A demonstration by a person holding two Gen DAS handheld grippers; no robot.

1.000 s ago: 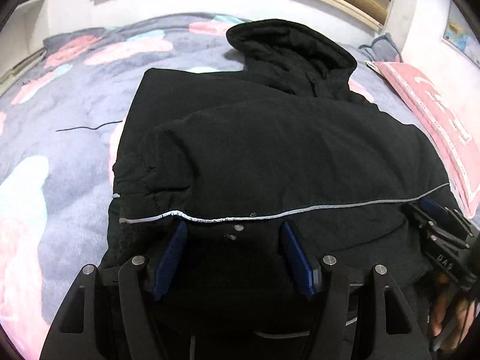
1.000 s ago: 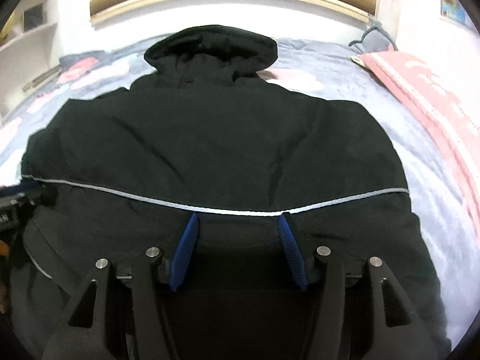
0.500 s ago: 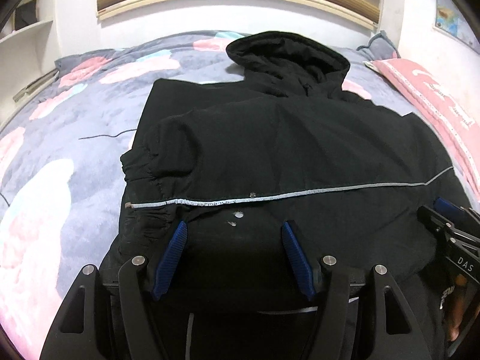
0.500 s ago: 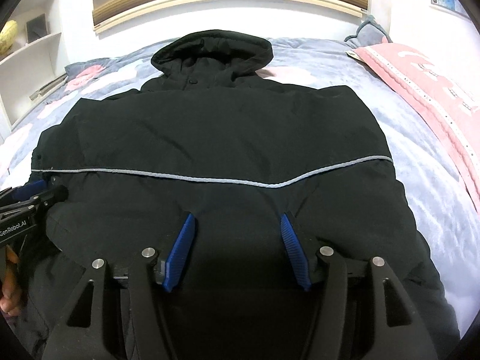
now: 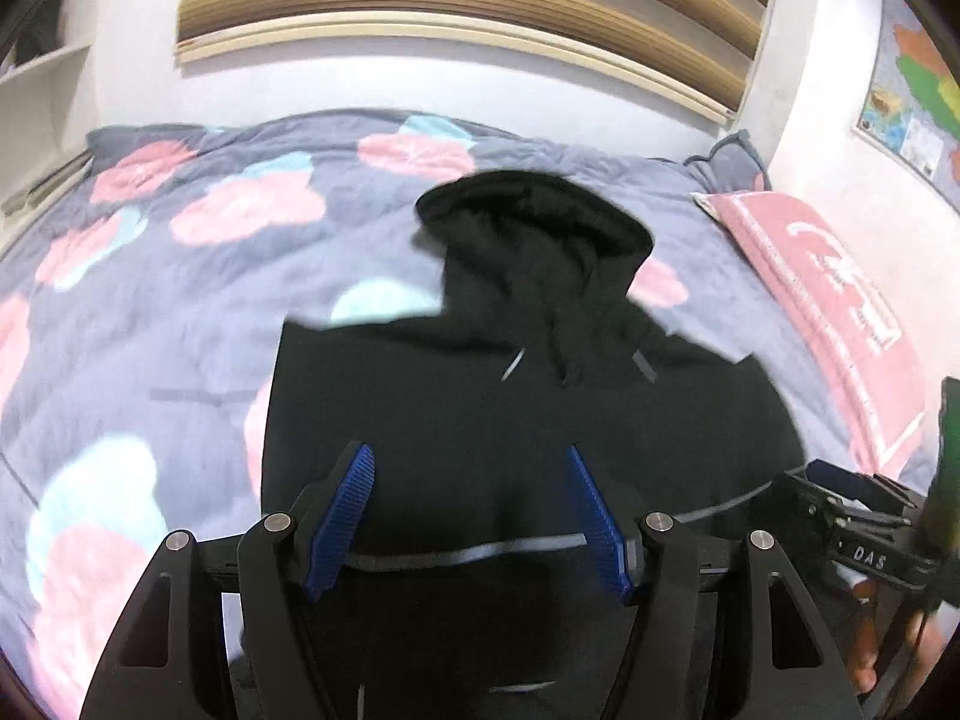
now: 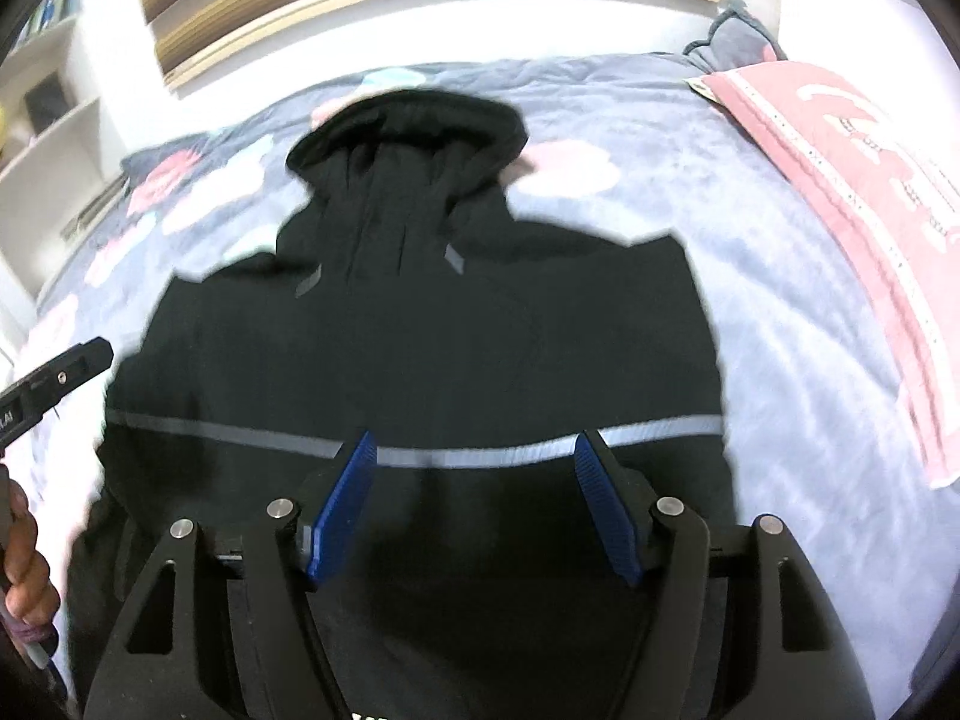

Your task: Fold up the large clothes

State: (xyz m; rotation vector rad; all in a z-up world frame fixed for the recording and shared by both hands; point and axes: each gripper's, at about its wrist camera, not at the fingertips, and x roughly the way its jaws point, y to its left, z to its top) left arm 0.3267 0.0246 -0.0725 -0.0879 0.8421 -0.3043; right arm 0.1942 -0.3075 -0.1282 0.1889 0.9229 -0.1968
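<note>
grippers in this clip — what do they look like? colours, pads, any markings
Both the left gripper and the right gripper are matte black, each with two angular fingers, silver pivot bolts and ribbed blue pads. Seen from the left wrist, the right one carries white "DAS" lettering.

A bed with a grey blanket (image 5: pixel 180 312) printed in pink and pale-blue blotches fills the middle of both views. A pink towel (image 5: pixel 822 288) lies at right. Across the top, a wooden-slatted headboard (image 5: pixel 468 6) meets the white wall. White shelves (image 6: pixel 54 138) stand upper left; a colourful map (image 5: pixel 912 102) hangs upper right.
</note>
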